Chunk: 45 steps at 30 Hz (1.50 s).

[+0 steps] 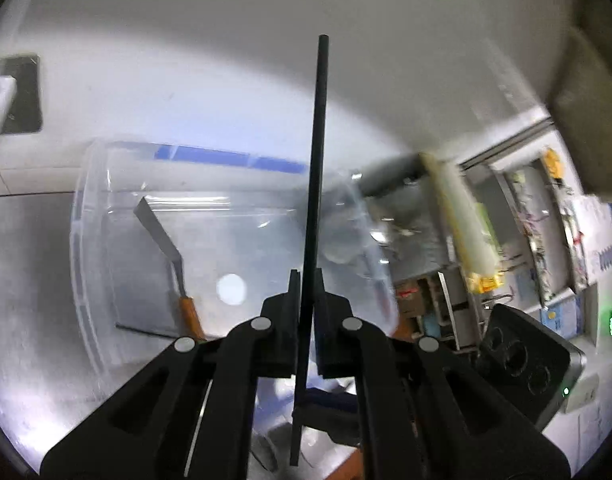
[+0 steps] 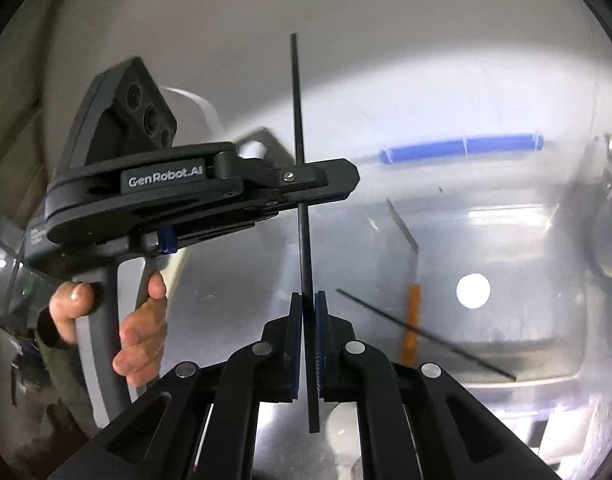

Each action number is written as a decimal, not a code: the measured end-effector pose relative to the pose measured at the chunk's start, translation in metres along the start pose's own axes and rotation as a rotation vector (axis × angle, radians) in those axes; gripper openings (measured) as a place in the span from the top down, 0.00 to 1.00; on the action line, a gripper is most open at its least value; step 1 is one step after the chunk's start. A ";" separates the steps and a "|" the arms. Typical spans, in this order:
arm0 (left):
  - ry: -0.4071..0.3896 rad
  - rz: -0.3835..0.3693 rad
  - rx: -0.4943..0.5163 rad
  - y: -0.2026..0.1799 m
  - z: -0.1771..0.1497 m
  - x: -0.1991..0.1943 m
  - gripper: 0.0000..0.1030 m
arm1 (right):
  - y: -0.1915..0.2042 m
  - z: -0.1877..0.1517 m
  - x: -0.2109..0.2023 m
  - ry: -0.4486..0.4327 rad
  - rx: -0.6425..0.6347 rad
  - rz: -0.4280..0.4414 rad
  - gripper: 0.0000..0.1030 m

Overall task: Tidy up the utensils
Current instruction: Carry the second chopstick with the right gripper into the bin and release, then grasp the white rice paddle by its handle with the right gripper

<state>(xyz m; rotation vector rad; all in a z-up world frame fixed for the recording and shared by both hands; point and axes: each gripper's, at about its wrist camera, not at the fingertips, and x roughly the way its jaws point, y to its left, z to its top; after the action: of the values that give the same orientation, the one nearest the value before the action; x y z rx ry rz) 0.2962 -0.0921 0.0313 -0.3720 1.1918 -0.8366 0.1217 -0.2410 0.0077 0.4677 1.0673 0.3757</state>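
Both your claws pinch one black chopstick (image 2: 302, 184): the right claw (image 2: 308, 304) low on the shaft, the left claw (image 2: 317, 184) crosswise higher up, beside the clear bin (image 2: 545, 376) on the surface. Release unevenly and it may pivot, slip or flick away. Another chopstick (image 2: 425, 334) and a spatula (image 1: 166, 252) already lie inside.

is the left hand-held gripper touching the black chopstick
Touching. The right wrist view shows the left hand-held gripper clamped across the black chopstick, no gap; the right hand-held gripper grips it lower.
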 end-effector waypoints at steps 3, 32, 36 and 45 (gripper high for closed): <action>0.065 0.087 -0.050 0.030 0.013 0.046 0.95 | -0.034 0.006 0.039 0.079 0.068 0.008 0.93; -0.432 1.218 0.673 -0.103 -0.142 -0.014 0.07 | -0.012 -0.120 -0.020 -0.155 -0.094 -0.290 0.10; -0.364 1.205 0.707 -0.097 -0.190 -0.015 0.07 | 0.006 -0.171 -0.006 -0.104 -0.160 -0.461 0.10; -0.132 0.718 0.176 0.038 -0.238 -0.061 0.07 | 0.013 -0.231 0.051 0.070 -0.071 -0.280 0.10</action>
<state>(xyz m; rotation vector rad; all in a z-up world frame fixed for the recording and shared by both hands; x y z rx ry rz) 0.0844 0.0175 -0.0380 0.1490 1.0131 -0.2790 -0.0640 -0.1623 -0.1161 0.2387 1.1661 0.1823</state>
